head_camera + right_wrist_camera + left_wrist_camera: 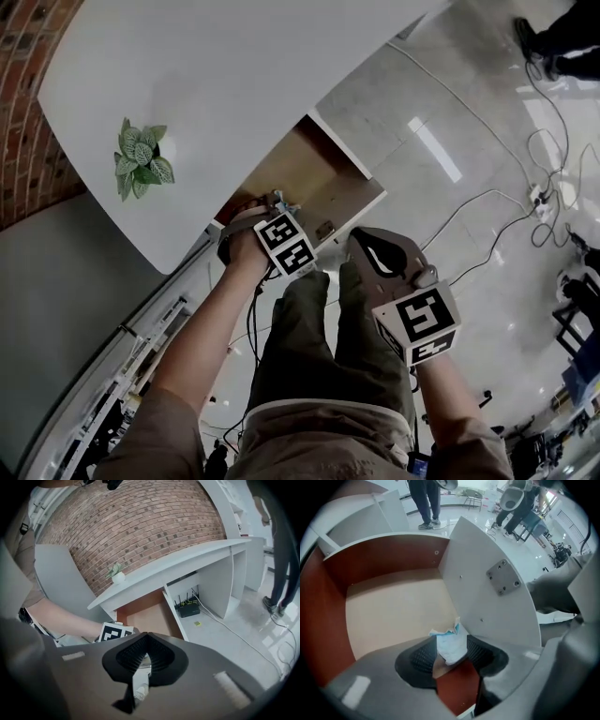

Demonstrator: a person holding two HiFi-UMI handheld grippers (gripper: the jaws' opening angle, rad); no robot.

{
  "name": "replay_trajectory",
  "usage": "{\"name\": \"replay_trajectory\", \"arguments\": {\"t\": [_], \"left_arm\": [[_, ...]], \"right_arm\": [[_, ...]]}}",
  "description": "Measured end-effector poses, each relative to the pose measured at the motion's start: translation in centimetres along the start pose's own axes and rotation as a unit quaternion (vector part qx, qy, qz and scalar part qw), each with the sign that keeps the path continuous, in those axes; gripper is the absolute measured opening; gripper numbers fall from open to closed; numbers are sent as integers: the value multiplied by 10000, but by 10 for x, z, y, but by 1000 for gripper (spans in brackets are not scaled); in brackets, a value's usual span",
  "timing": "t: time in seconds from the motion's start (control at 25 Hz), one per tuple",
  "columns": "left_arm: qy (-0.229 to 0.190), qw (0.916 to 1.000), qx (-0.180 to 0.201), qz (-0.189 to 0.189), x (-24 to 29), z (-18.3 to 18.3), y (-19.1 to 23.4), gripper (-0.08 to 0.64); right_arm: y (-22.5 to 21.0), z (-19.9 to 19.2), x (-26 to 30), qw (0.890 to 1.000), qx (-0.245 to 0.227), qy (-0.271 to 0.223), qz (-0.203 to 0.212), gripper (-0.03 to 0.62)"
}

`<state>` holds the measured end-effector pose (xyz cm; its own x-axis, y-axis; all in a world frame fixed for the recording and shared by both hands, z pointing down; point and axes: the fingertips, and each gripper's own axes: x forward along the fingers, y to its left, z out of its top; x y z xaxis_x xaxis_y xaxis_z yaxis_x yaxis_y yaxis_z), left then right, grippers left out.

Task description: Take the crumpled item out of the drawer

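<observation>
Looking down from the head view, a white desk (234,84) fills the top, with a little plant (141,161) on it at about 9 o'clock. The drawer (323,183) sticks out from under the desk near the middle, open. The left gripper (272,208) is at the drawer's near edge, and a bit of pale paper (281,200) pokes out at its tip. The right gripper (366,246) is just beside it at 4 o'clock, outside the drawer and over the person's legs. Cables (525,202) lie on the shiny floor (469,300) at 3 o'clock. In the left gripper view, the left gripper (451,660) has its jaws squeezed on the paper (451,645), a crumpled white and blue scrap that sticks up from between the dark pads. The paper is pinched over the drawer's (393,613) near wall, with the bare tan bottom behind it at 10 o'clock. The drawer's white front (487,606) stands at 2 o'clock, with a small metal plate (503,577) on it. A person's legs (427,503) stand on the floor at 12 o'clock. In the right gripper view, the right gripper (144,656) has its jaws pressed together at the tips, with only a thin slit lower down. Past it at 12 o'clock are a brick wall (140,522), the desk (178,559) and the plant (117,573). The open drawer (145,613) is under the desk, and the left gripper's marker cube (115,632) is at 9 o'clock, at the drawer's near edge. A black router (189,607) sits under the desk at 2 o'clock.
</observation>
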<state>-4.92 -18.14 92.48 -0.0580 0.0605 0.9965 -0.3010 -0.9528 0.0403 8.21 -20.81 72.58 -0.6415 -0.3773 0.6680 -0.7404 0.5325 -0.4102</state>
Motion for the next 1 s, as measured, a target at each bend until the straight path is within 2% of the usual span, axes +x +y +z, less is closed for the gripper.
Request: {"name": "replay_trajectory", "arguments": {"t": [0.24,0.36,0.72,1.0], "left_arm": [[499,9981,367,-6,24,-17,-4,196],[608,9970,471,-2,33,-22,-8,193],[477,9963,666,242,39,-12,-10,65],[167,9983,415,365,4,-7,-9,46]], "right_arm": [[-16,-12,-2,9998,146,57,-148,28],[-20,-15,-4,9996,241,5,-173,28],[-23,-26,-10,9986,468,-27,-237,28],[-15,-10,-28,9988,382,-142,-271,28]]}}
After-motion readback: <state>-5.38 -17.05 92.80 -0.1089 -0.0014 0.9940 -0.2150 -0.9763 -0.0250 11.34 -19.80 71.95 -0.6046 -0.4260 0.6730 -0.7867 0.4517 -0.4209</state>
